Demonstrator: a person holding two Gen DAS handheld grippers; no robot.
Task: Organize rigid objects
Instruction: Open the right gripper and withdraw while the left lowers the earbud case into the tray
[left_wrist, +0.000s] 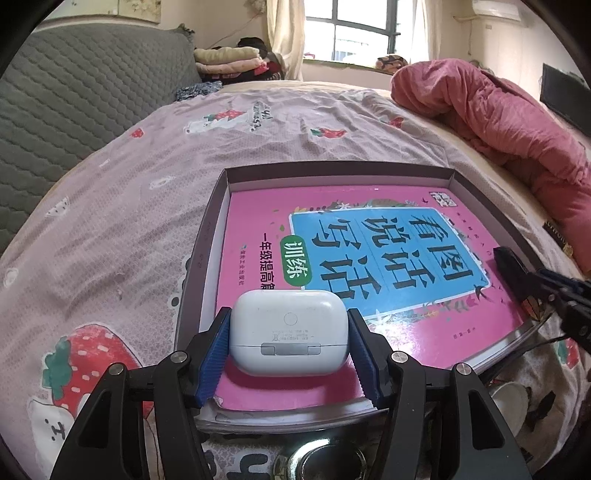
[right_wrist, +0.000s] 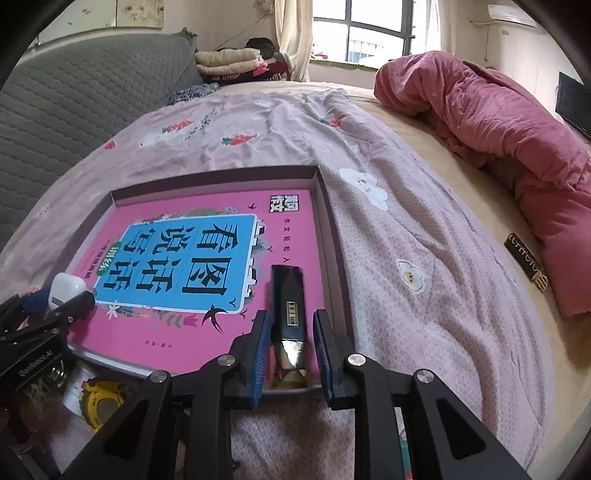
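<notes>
I am working over a bed (left_wrist: 122, 192) spread with a pale strawberry-print sheet, a window at the far wall. On it lies a shallow grey box lid (left_wrist: 207, 236) holding a pink workbook (left_wrist: 258, 229). My left gripper (left_wrist: 290, 345) has its jaws closed on a white earbud case (left_wrist: 290, 332), which sits on the workbook's near left corner. My right gripper (right_wrist: 288, 350) stands at the workbook's near right edge, jaws narrow and either side of a black and gold lighter (right_wrist: 288, 306) lying there, with small gaps showing between pads and lighter. A crumpled red quilt (right_wrist: 517, 129) is heaped at the far right.
</notes>
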